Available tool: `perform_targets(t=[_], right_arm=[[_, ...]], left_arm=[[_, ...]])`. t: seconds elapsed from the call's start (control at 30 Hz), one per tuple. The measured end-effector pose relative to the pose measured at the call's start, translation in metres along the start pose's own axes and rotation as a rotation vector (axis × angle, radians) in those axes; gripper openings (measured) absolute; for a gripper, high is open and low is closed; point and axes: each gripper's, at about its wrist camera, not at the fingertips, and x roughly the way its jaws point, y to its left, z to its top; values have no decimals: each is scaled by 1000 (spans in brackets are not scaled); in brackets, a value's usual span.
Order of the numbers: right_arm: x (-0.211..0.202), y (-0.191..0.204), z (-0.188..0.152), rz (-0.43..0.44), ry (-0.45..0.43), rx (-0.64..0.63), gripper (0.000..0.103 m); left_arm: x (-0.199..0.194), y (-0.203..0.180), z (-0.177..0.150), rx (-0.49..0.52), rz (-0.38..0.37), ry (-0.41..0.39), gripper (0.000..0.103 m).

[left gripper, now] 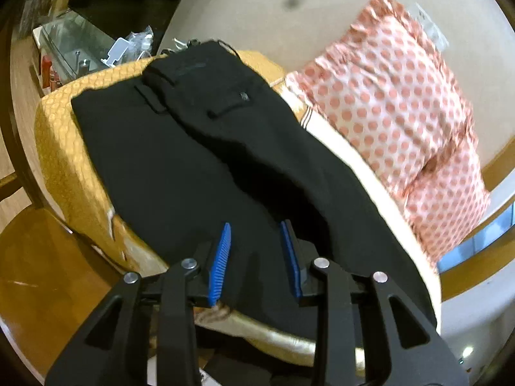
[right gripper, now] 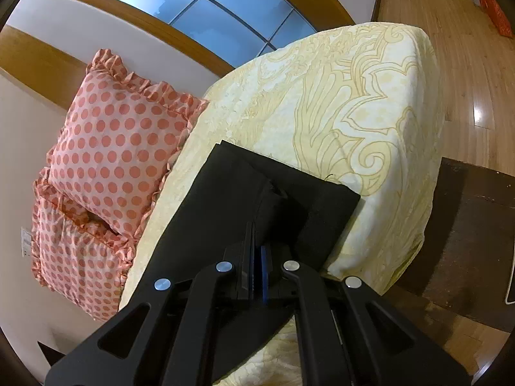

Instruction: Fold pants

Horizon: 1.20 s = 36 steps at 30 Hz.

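Note:
Black pants [left gripper: 206, 148] lie lengthwise on a bed with a yellow patterned cover [left gripper: 64, 148]; the waistband and back pocket are at the far end. My left gripper [left gripper: 257, 234] is open, its blue pads [left gripper: 222, 257] spread just above the pants' near part. In the right wrist view the leg ends of the pants [right gripper: 244, 193] lie on the cream patterned cover [right gripper: 338, 103]. My right gripper [right gripper: 257, 244] is shut on a raised fold of the black fabric.
Two pink polka-dot pillows [left gripper: 399, 119] [right gripper: 119, 151] lean against the wall beside the pants. A glass table with clutter [left gripper: 80, 45] stands beyond the bed. A dark wooden cabinet [right gripper: 473, 234] and wood floor [right gripper: 466, 48] lie past the bed's corner.

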Motion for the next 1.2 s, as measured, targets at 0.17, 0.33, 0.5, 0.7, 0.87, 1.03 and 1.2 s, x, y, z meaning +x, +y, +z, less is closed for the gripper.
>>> perform_targets(t=[0.17, 0.33, 0.5, 0.7, 0.87, 1.03, 1.2], right_arm=[[1, 0, -1, -9, -1, -4, 3], [2, 3, -2, -24, -7, -14, 3], [2, 3, -1, -24, -7, -15, 3], [1, 4, -1, -31, -9, -30, 3], [0, 5, -2, -30, -11, -39, 3], [-3, 13, 2, -5, -28, -64, 3], [-24, 29, 6, 48, -89, -124, 3]], left_arm=[[10, 5, 23, -34, -66, 8, 36], [45, -1, 38, -98, -156, 111, 36], [70, 2, 45, -161, -146, 156, 36], [79, 19, 57, -277, -162, 139, 36], [73, 24, 67, -282, -134, 89, 12], [40, 7, 65, -158, -69, 11, 8], [-12, -2, 47, -73, -28, -52, 8]])
